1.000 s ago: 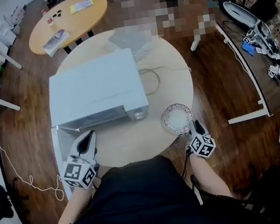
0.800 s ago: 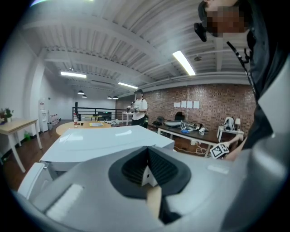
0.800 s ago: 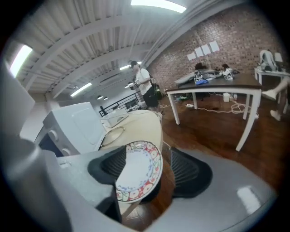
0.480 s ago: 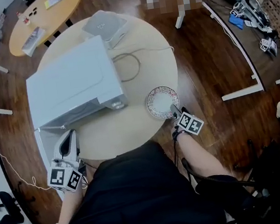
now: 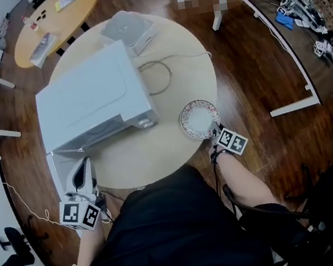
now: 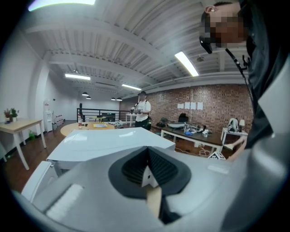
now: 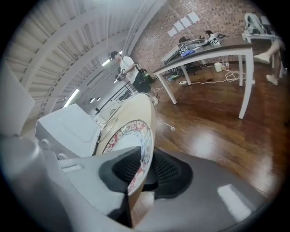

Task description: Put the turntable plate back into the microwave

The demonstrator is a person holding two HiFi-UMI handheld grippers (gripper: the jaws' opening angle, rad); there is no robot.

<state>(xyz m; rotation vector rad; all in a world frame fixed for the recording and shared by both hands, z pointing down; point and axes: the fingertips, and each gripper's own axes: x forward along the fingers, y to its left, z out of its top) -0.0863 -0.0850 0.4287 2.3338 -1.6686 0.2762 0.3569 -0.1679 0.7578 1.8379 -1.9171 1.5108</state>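
Observation:
The turntable plate [image 5: 199, 118], white with a red patterned rim, lies near the right edge of the round table [image 5: 157, 155]. My right gripper [image 5: 217, 133] is at its near rim. In the right gripper view the plate [image 7: 127, 136] runs edge-on between the ribbed pads of that gripper [image 7: 144, 163], whose jaws are closing on the rim. The white microwave [image 5: 91, 97] stands on the table's left side, its door [image 5: 54, 173] swung out to the left. My left gripper [image 5: 84, 165] hovers before it, shut and empty [image 6: 147, 170], facing the microwave's top [image 6: 104, 142].
A grey box [image 5: 127, 30] and a looped cable [image 5: 159, 75] lie behind the microwave. A second round table [image 5: 55, 19] stands beyond at upper left. A white desk [image 5: 286, 63] runs along the right over wooden floor. A person stands farther back [image 6: 142, 106].
My right gripper has dropped onto the plate's near rim and rolled, and the rim now sits between its jaws. The left gripper has stayed by the microwave's front.

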